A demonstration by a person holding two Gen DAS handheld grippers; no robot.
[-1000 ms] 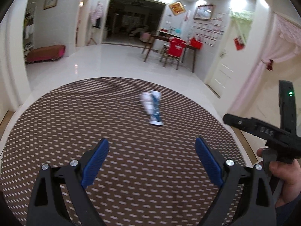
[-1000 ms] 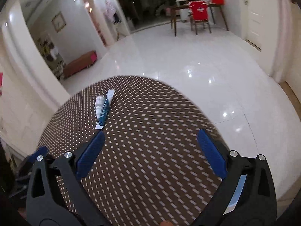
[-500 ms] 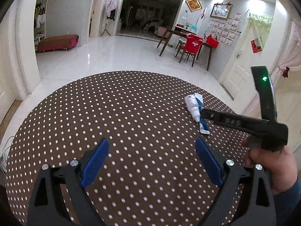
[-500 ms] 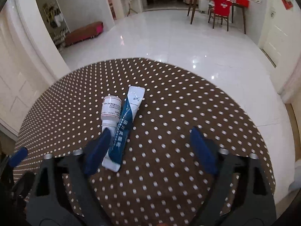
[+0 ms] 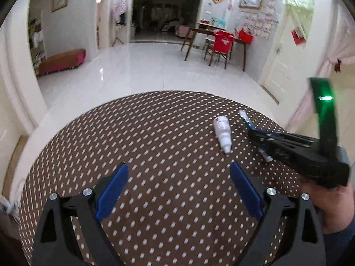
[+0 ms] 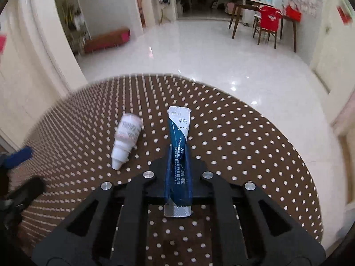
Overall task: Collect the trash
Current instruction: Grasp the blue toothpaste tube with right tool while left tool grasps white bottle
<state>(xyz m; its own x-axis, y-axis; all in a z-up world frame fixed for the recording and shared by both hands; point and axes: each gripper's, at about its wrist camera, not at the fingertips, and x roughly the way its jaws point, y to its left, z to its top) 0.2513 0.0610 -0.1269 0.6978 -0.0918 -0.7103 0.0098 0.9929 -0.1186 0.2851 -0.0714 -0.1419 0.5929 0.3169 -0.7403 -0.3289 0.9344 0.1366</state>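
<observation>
A: Nearest the right wrist camera, the right gripper point(image 6: 177, 173) is seen closing on the blue sachet point(image 6: 178, 153), which is pinched between the pads along its length, with both sealed ends left free. What could be lost here?

B: The sachet is thin and slick, so it could be squeezed out sideways or slid from the pads once it is lifted off the dotted bench point(image 6: 244, 146). The cause would be a bite taken on a flat, soft packet rather than on a firm edge.

A: And the left gripper point(image 5: 177, 188)?

B: It is held wide open above the bench, with nothing between its blue pads point(image 5: 245, 190). Just beyond it, the small white bottle point(image 5: 223, 133) is left lying on its side, close beside the sachet.

A: So the bottle could be knocked?

B: It is judged so. A round bottle could be rolled toward the bench edge if it is brushed as the sachet is drawn away, and the white floor point(image 5: 144, 66) lies beyond.
</observation>
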